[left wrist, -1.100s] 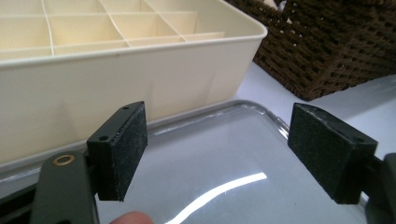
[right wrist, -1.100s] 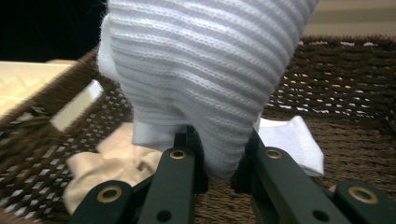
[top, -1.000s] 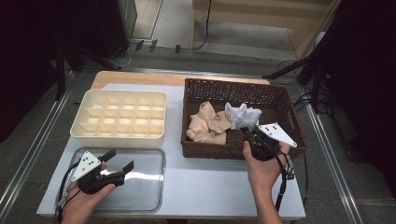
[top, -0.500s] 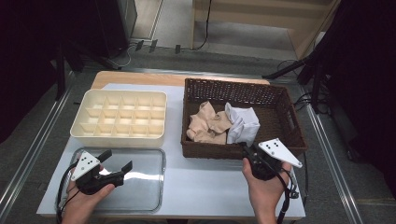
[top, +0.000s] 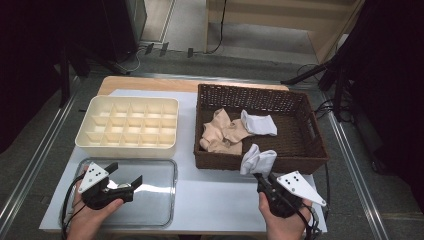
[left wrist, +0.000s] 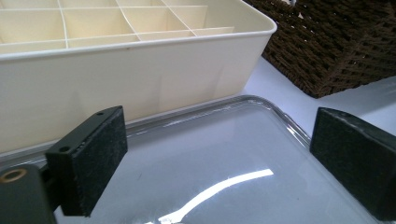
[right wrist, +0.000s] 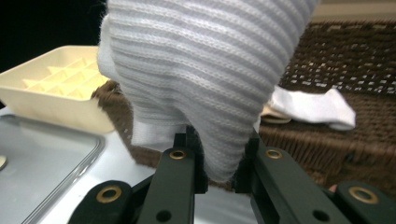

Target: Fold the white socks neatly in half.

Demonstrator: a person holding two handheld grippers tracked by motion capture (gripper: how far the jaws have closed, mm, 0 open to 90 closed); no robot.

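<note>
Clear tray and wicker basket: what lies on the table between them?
Nothing: in the high view the stretch of white table top between the clear tray and the wicker basket is bare. The left gripper view shows the same gap bare.

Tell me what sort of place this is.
Probably a lab or workshop bench set up for recording sorting work. A white table stands on a bare floor with loose cables, and hand-held claws work among a wicker basket of socks and a divided tray.
</note>
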